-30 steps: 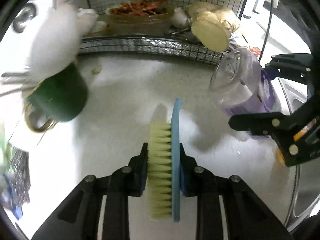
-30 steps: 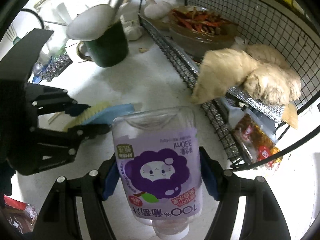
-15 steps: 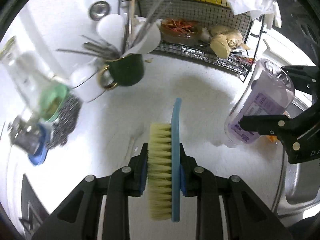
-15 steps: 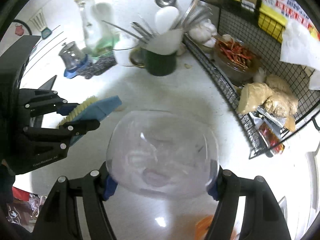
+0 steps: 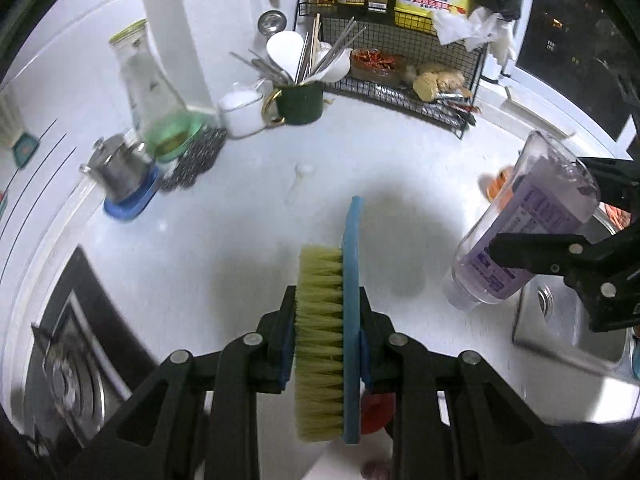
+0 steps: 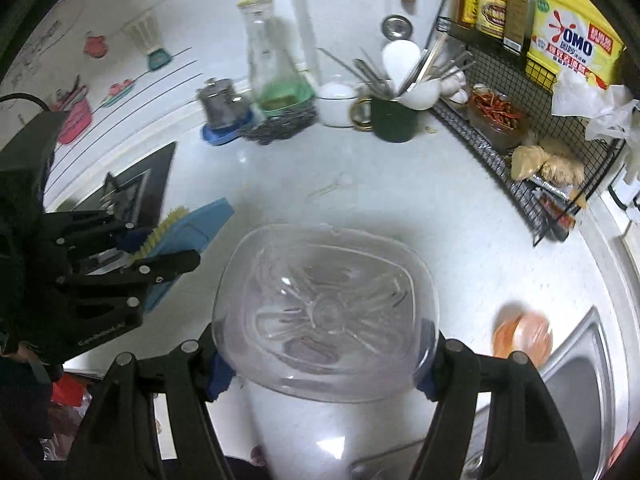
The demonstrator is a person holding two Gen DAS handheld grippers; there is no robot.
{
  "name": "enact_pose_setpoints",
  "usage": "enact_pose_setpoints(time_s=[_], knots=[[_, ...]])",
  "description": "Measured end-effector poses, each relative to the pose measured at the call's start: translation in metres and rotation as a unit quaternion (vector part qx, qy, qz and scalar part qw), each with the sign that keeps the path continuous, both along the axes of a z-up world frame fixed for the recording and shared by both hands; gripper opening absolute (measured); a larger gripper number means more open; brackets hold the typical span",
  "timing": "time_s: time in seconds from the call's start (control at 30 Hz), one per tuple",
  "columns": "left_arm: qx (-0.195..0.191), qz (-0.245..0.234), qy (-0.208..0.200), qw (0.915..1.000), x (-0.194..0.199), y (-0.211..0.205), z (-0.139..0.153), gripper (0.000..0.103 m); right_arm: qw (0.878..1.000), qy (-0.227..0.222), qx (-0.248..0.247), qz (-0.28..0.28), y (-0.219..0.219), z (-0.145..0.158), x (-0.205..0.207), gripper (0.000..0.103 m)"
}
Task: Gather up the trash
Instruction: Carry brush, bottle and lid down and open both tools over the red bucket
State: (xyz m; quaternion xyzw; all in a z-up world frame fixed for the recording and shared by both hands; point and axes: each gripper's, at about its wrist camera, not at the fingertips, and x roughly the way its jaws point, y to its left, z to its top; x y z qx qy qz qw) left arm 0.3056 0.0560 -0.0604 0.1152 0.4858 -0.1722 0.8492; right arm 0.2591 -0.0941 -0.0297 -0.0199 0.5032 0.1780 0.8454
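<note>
My left gripper (image 5: 326, 336) is shut on a blue-backed scrubbing brush (image 5: 332, 312) with pale yellow bristles, held above the white counter (image 5: 248, 248). The same brush (image 6: 188, 236) shows at the left of the right wrist view. My right gripper (image 6: 324, 360) is shut on an empty clear plastic juice bottle (image 6: 324, 312), its base turned toward the camera. In the left wrist view that bottle (image 5: 524, 232) has a purple label and hangs cap down at the right. An orange scrap (image 6: 522, 338) lies on the counter near the sink.
A wire rack (image 5: 404, 92) with ginger, chillies and bottles stands at the back. A green mug of utensils (image 5: 298, 100), a white pot (image 5: 242, 112), a glass flask (image 5: 154, 96) and a steel scourer (image 5: 196, 156) line the back left. Stove (image 5: 76, 360) left, sink (image 5: 568, 328) right.
Both grippers have lifted and pulled back from the rack, each keeping its object. Much more of the counter, the stove and the sink has come into view.
</note>
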Motion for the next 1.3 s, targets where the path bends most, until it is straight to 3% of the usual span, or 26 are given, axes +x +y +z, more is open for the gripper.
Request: enact_pose_setpoints(time_s=[0.47,0.73,0.97,1.3], knots=[[0.000,-0.006,0.007,1.0000,-0.125,0.051,-0.005,0.023,1.000,-0.007,-0.004,-0.003,0.066,0.004,-0.120,0.068],[-0.002,-0.010,0.038,0.9992,-0.175,0.063,-0.034,0.023,1.000,0.018,-0.002,-0.013,0.086,-0.027,-0.165,0.068],[0.001,0.004,0.085,0.9963,-0.190,0.070,-0.093,0.023,0.999,0.039,-0.005,-0.015,0.098,-0.078,-0.184,0.068],[0.013,0.007,0.137,0.9905,-0.181,0.064,-0.230,0.023,0.995,0.092,-0.001,-0.030,0.091,-0.197,-0.171,0.068]])
